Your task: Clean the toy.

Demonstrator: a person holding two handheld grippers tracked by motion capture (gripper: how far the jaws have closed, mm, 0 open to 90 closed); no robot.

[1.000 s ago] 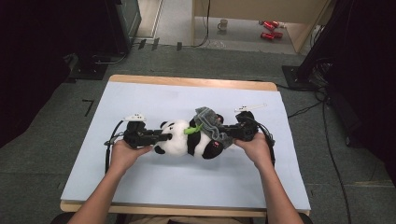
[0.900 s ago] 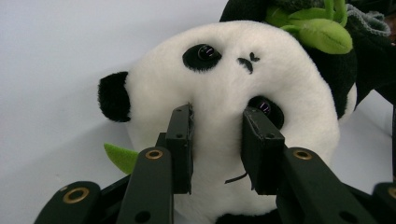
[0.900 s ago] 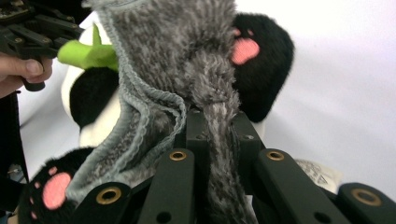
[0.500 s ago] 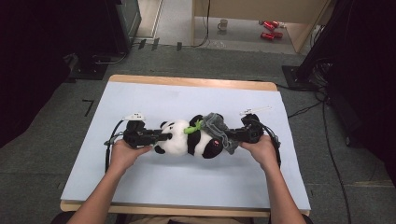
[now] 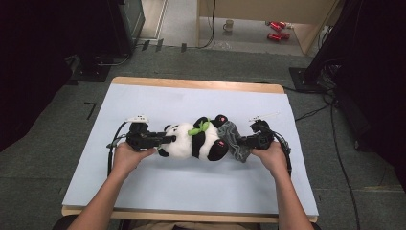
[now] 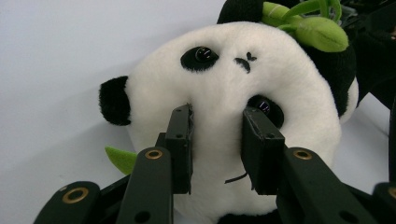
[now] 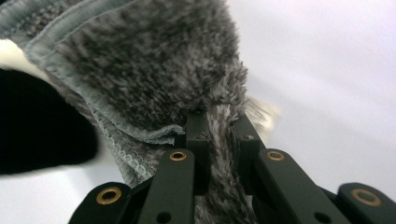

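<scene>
panda held at the head, grey fleece garment gripped at its lower end

the plush panda [image 5: 194, 141] lies on its side at the middle of the pale table cover [image 5: 158, 191]. its head is pinched between the closed jaws of the left gripper [image 5: 165, 139], with the pads sunk into the white pile. the grey fleece garment [image 5: 233, 140], around the panda's lower end, is clamped by the right gripper [image 5: 245, 142]. both items are judged light, soft and compressible, not fragile; the fleece is best taken at its stitched hem, where slipping is less likely. no container is seen on the table.
</scene>
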